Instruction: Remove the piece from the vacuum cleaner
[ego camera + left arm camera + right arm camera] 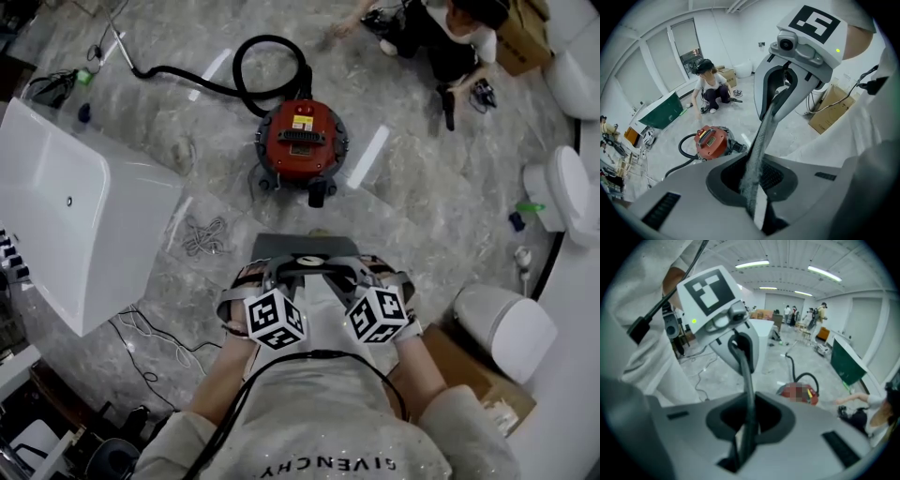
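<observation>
Item: piece [759, 145], a thin flat panel with a mesh-textured grey face, seen edge-on in both gripper views. Location: in the air close to the person's chest, well apart from the vacuum [302, 141]; judged already free of the machine. Hold: left hand-held gripper [757, 201] clenched on one end, right hand-held gripper [743, 441] clenched on the opposite end, the panel spanning between them. Handling note: the step in hand appears to be carrying the panel clear. Both grips should stay firm and matched in height so the thin sheet neither twists nor slips, and any set-down spot should be chosen away from the loose cables [202, 234]. Floor [422, 197]: grey marble, glossy. The red vacuum stands near its middle, its black hose [253, 66] looping toward the far edge. Room: white tub [75, 216] along the left edge, toilets [506, 328] and a cardboard box [469, 375] along the right edge. A second person [441, 37] crouches at the far right corner.
</observation>
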Tool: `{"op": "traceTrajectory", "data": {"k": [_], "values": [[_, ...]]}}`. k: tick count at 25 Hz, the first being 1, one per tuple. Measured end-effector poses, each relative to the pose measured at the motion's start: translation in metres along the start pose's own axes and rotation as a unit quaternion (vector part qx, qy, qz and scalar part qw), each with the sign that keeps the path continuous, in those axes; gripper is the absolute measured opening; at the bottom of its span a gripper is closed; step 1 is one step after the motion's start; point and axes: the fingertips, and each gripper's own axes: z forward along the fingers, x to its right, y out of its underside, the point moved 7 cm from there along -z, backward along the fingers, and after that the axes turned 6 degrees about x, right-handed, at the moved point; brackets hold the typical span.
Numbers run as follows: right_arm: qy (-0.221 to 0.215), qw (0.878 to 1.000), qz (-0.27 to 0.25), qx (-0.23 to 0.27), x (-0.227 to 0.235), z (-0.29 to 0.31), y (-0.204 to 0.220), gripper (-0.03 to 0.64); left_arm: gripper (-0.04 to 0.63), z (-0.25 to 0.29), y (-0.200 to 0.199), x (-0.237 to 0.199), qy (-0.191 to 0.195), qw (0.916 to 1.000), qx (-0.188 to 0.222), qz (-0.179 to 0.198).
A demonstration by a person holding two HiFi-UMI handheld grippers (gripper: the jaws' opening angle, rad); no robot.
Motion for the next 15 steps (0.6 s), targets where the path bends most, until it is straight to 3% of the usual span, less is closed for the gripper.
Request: {"op": "traceTrajectory", "data": {"k": [6,15], "values": [[-0.020,0.999,0.038,0.013,0.003,-0.022,-0.015,0.041,0.051,-0.021,-0.014,0.000,0.015,0.9997,0.006,-0.016],[-0.024,0.999,0.040,0.013,0.005,-0.051,-0.036,0.041,0.051,-0.045,-0.035,-0.003,0.042,0.9988,0.011,-0.023]]}}
